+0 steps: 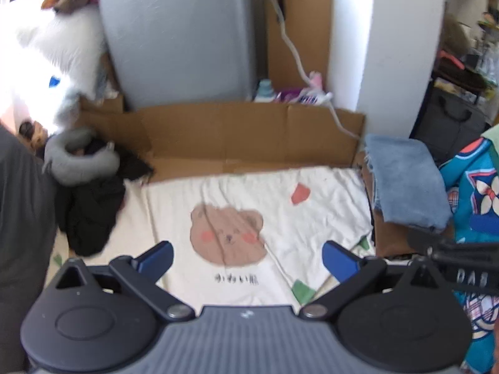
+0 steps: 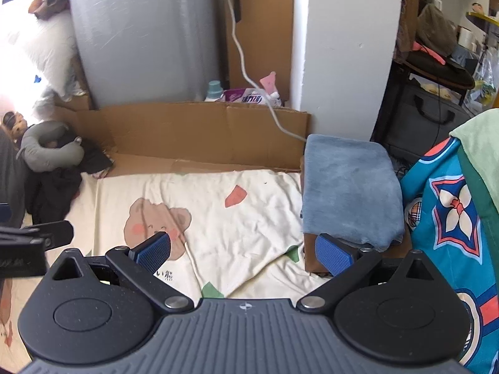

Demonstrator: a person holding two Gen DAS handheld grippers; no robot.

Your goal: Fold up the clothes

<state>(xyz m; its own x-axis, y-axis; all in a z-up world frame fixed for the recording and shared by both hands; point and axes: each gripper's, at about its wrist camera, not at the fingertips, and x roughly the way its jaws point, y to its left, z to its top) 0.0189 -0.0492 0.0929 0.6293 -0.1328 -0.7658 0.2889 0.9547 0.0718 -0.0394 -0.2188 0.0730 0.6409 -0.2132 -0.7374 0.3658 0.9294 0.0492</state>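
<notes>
Your left gripper has its blue-padded fingers spread wide with nothing between them, hovering over the lower centre of its frame; your right gripper is just as wide apart and empty. Beneath both lies the cream garment printed with a brown bear face, filling the middle of each view on the bed, wrinkled and with its lower right corner turned up. It could be a shirt laid out for folding or one already doubled over; the pictures fit either. The risks sit at the edges. At centre right, the folded blue-grey plush towel on a brown cardboard box lies just beside your right finger, so a sideways reach could snag it or tip it off. At the left edge, the heap of black clothing under a grey neck pillow touches the garment's border and could be pinched along with it. The creases may also let the fingers take only one layer, leaving a skewed fold.
</notes>
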